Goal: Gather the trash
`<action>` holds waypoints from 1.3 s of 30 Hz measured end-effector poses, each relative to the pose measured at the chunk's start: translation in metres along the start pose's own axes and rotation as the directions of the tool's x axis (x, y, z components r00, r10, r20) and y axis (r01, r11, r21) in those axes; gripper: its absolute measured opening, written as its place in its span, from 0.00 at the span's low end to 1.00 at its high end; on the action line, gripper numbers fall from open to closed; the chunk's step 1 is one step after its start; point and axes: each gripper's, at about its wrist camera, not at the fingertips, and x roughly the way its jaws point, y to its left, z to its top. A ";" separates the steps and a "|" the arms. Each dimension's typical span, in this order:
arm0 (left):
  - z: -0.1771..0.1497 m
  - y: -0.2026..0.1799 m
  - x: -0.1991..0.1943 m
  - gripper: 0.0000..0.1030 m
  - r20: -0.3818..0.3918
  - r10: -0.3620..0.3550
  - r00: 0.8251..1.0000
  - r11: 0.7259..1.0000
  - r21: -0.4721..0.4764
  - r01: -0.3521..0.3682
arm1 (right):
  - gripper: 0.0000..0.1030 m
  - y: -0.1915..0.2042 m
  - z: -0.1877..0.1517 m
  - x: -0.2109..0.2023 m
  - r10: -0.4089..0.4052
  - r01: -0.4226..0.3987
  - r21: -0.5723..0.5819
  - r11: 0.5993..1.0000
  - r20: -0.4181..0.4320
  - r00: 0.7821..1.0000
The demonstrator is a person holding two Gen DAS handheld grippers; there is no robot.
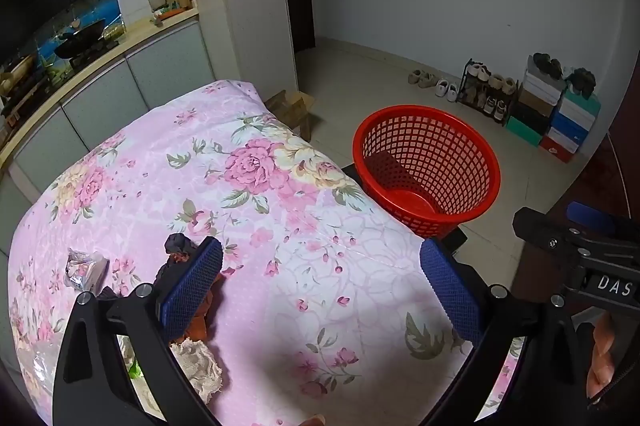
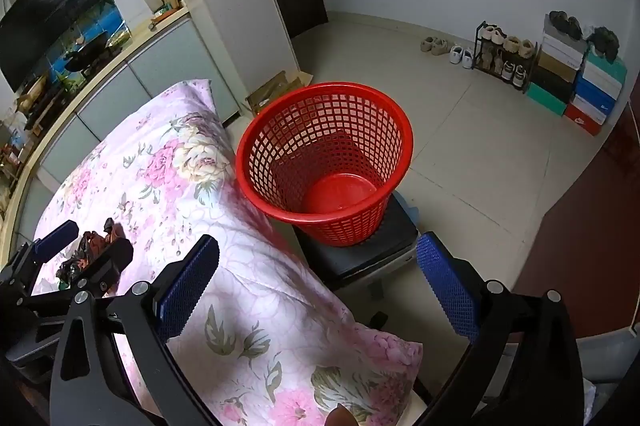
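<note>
Trash on floral table, both claws apart, empty.
Dark wrapper [image 1: 180,254] touches left claw [image 1: 320,290] at 9 o'clock; right claw [image 2: 316,290] faces red basket [image 2: 280,130] at 12.

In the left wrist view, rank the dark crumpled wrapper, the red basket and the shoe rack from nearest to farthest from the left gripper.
1. Dark crumpled wrapper, beside the left gripper's left finger on the floral cloth.
2. Red basket, ahead to the right.
3. Shoe rack, by the far wall.

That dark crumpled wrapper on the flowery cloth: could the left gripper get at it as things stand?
Probably yes. The left gripper is wide open and empty, and the dark wrapper lies uncovered on the floral cloth right beside its left finger; nothing blocks a small sideways shift.
</note>
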 end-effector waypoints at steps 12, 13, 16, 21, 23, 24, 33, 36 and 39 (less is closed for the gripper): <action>-0.001 -0.004 -0.002 0.93 -0.006 -0.005 1.000 1.000 -0.004 0.005 | 0.93 -0.002 -0.002 0.001 0.000 0.000 0.000 1.000 -0.001 1.000; -0.001 -0.004 -0.002 0.93 -0.006 -0.005 1.000 1.000 -0.006 0.005 | 0.93 -0.002 -0.003 0.001 0.000 0.000 -0.001 1.000 -0.001 1.000; -0.001 -0.003 -0.003 0.93 -0.007 -0.004 1.000 1.000 -0.010 0.004 | 0.93 -0.002 -0.002 0.002 0.001 -0.001 0.001 1.000 -0.002 1.000; -0.003 -0.001 -0.004 0.93 -0.007 0.000 1.000 1.000 -0.016 0.000 | 0.93 -0.003 -0.005 0.000 -0.002 0.002 -0.003 1.000 0.004 1.000; -0.003 0.000 -0.004 0.93 -0.007 0.002 1.000 1.000 -0.018 -0.002 | 0.93 -0.001 -0.006 0.002 -0.004 0.004 -0.005 1.000 0.005 1.000; -0.004 0.000 -0.004 0.93 -0.008 0.003 1.000 1.000 -0.019 -0.003 | 0.93 -0.001 -0.006 0.002 -0.005 0.005 -0.006 1.000 0.005 1.000; -0.004 0.001 -0.004 0.93 -0.008 0.004 1.000 1.000 -0.018 -0.004 | 0.93 -0.001 -0.005 0.001 -0.004 0.004 -0.005 1.000 0.006 1.000; -0.004 0.001 -0.005 0.93 -0.008 0.003 1.000 1.000 -0.018 -0.003 | 0.93 -0.001 -0.006 0.001 -0.007 0.007 -0.007 1.000 0.009 1.000; -0.004 0.001 -0.004 0.93 -0.008 0.004 1.000 1.000 -0.019 -0.004 | 0.93 -0.002 -0.006 0.001 -0.004 0.004 -0.006 1.000 0.008 1.000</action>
